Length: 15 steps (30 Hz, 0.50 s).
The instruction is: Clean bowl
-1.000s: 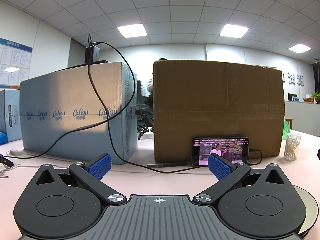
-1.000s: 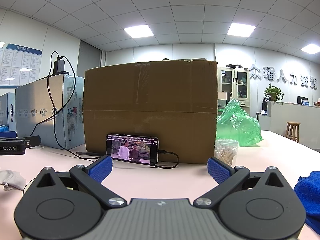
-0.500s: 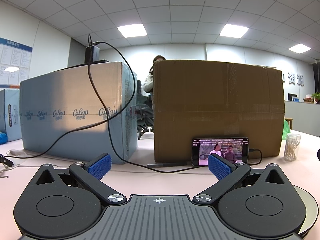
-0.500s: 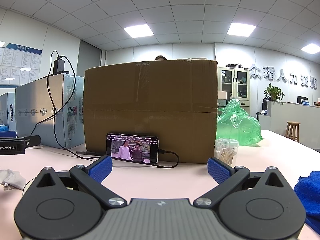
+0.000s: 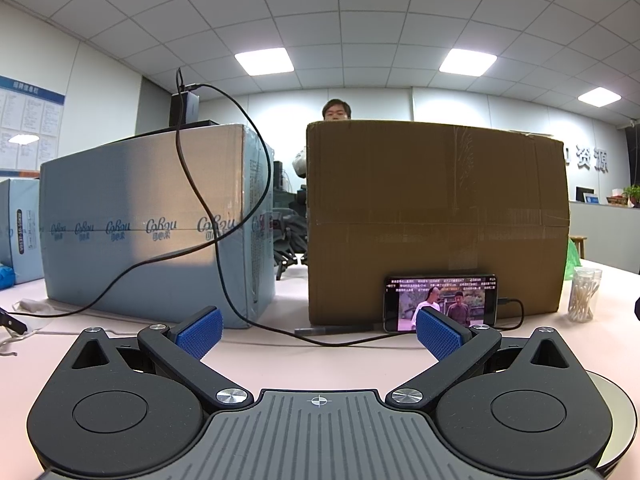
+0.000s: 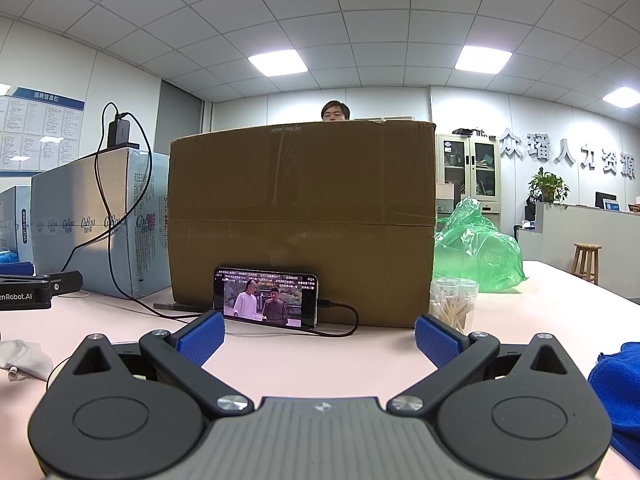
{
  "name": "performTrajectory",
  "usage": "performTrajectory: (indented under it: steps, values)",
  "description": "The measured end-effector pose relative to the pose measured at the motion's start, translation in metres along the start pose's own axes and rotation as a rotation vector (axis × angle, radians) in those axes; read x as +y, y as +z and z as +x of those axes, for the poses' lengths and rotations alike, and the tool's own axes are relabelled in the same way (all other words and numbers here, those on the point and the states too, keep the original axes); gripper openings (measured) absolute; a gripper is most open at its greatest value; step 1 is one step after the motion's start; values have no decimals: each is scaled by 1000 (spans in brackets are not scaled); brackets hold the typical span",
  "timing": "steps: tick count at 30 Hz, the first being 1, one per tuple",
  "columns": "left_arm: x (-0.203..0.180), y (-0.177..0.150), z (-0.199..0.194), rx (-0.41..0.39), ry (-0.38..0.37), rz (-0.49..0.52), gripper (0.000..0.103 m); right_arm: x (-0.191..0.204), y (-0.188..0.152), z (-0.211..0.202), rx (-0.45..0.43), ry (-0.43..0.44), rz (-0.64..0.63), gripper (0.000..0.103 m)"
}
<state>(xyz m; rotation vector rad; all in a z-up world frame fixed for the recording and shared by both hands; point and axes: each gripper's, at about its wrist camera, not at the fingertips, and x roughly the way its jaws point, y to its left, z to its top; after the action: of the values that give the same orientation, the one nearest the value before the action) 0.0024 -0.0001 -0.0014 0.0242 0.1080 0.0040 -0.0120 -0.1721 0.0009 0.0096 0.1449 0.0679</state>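
Note:
Only a sliver of the bowl (image 5: 623,410) shows in the left wrist view: a pale grey round rim at the bottom right, mostly hidden behind the gripper body. My left gripper (image 5: 318,333) is open over the pink table with nothing between its blue pads. My right gripper (image 6: 319,336) is open too and holds nothing. A blue cloth (image 6: 618,392) lies at the right edge of the right wrist view, beside that gripper. A thin curved rim (image 6: 51,374) peeks out at that gripper's left; I cannot tell if it is the bowl.
A brown cardboard box (image 6: 300,220) and a blue-grey box (image 5: 140,220) stand across the back. A phone (image 6: 264,298) playing video leans on the brown box, with a cable trailing. A cotton-swab jar (image 6: 452,300), a green bag (image 6: 476,248) and a crumpled tissue (image 6: 20,356) sit nearby.
A person's head has risen into view behind the brown box. Neither gripper has moved, and both stay open.

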Motion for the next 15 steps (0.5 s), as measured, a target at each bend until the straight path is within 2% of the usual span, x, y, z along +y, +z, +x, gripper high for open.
performTrajectory:
  steps: [15]
  values:
    - [0, 1, -1, 0, 0, -1, 103, 0, 1, 0, -1, 5, -1, 103]
